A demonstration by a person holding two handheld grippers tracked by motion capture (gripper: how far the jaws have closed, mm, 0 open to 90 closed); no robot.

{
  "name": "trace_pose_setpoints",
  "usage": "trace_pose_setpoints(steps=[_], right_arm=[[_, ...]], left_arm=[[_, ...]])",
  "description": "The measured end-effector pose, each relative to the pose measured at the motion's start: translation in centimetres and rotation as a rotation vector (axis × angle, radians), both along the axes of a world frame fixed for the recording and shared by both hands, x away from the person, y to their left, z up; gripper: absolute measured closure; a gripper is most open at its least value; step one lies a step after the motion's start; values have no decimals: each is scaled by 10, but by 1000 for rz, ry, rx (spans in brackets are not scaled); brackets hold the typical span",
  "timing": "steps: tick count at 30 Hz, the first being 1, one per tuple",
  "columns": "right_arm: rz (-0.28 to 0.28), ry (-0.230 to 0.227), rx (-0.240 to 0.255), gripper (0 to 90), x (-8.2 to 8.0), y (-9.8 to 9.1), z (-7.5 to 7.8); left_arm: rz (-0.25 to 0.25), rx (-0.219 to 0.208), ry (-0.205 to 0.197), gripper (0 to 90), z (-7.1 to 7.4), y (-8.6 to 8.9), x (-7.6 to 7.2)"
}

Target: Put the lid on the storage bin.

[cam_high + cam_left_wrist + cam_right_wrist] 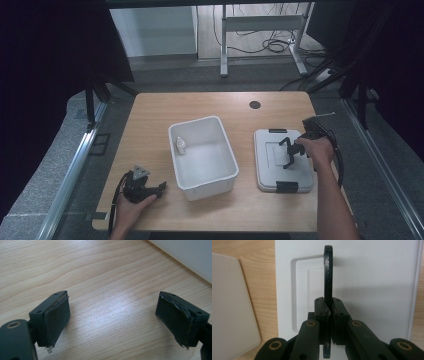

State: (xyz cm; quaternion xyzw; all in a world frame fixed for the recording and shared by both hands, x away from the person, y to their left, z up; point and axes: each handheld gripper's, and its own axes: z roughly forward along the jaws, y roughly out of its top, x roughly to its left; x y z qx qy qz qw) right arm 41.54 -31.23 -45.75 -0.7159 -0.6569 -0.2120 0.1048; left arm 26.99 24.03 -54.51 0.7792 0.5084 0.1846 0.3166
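My right gripper (329, 315) has its jaws clamped on the lid's black handle (328, 272). My left gripper (112, 317) waits, jaws apart. The lid (282, 172) isn't on the white bin (220, 150) yet.

- No writing, brand marks or numbers I can actually read anywhere.
- The small white bottle (181, 145) in the tub (227, 150), center of the table, might carry a label, but it's way too tiny to tell.
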Motion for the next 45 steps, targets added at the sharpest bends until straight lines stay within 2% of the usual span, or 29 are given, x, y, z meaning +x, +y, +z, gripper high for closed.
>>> trace_pose_setpoints(steps=[10, 36, 45], right_arm=[[13, -25, 10, 849, -3, 4, 13], [34, -97, 39, 849, -20, -8, 56], [49, -116, 42, 849, -24, -9, 64]], left_arm=[[0, 0, 0, 120, 0, 0, 0], [0, 1, 1, 120, 0, 0, 0], [0, 1, 1, 120, 0, 0, 0]])
